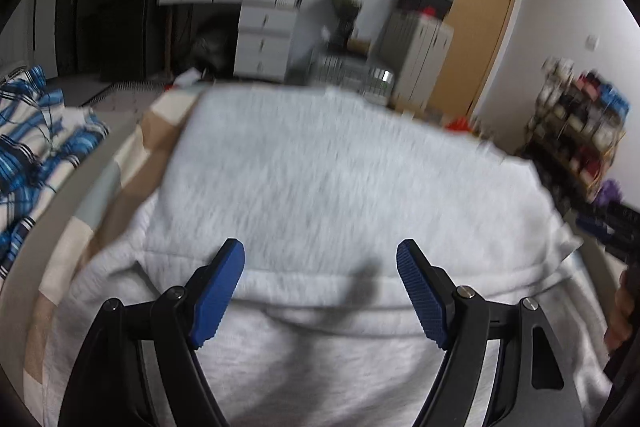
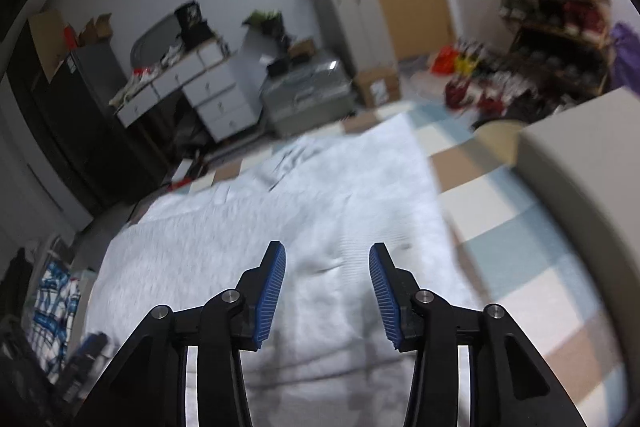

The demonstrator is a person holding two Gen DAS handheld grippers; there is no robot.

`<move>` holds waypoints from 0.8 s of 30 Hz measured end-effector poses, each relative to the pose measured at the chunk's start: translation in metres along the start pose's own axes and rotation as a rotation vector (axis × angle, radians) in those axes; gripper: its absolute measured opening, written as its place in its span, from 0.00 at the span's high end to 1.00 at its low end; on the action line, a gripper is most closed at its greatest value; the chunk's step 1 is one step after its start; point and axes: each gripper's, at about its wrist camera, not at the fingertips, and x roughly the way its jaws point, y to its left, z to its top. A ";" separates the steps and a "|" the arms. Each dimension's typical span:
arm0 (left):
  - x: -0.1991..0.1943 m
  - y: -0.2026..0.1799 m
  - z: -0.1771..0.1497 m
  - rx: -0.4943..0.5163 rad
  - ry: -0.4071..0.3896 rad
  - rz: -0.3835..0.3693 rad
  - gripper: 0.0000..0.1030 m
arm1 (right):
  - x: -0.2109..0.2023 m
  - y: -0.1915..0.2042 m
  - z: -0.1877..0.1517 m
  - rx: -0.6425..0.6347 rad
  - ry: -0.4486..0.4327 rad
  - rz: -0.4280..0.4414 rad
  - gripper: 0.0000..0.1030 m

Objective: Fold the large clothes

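I saw the checked bedcover, in beige, cream and pale blue squares, spread under the whole work area. On it lay the light grey sweatshirt, partly folded, with one thick folded layer resting over the lower layer; in the right wrist view the same garment extended away toward the far edge of the cover. A blue-and-white plaid garment lay crumpled to the left, apart from the sweatshirt. I held the left gripper above the near fold, its blue pads spread wide with no cloth between them. The right gripper hung over the grey fabric with its pads parted about halfway and nothing pinched. At the right edge of the left wrist view, a hand was partly visible.
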 end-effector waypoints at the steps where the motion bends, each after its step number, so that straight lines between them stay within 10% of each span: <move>1: 0.004 0.000 0.001 0.002 0.019 0.004 0.27 | 0.016 -0.002 0.002 0.014 0.034 -0.025 0.58; 4: 0.009 0.003 0.003 -0.016 0.040 -0.008 0.27 | 0.041 -0.010 0.001 0.075 0.069 -0.022 0.58; 6: 0.010 0.006 0.003 -0.025 0.043 -0.013 0.27 | 0.042 -0.004 0.002 0.019 0.042 -0.045 0.88; 8: 0.014 0.005 0.004 -0.026 0.055 -0.006 0.27 | 0.032 0.004 0.002 -0.025 0.014 0.002 0.98; 11: 0.016 0.003 0.002 -0.028 0.072 -0.003 0.27 | 0.004 0.005 0.007 -0.024 -0.081 0.036 0.98; 18: 0.014 0.003 0.000 -0.032 0.080 -0.012 0.27 | 0.033 0.006 -0.002 -0.055 0.040 -0.129 0.81; 24: 0.014 0.001 0.000 -0.014 0.079 0.004 0.27 | -0.014 0.077 -0.031 -0.304 -0.019 0.034 0.69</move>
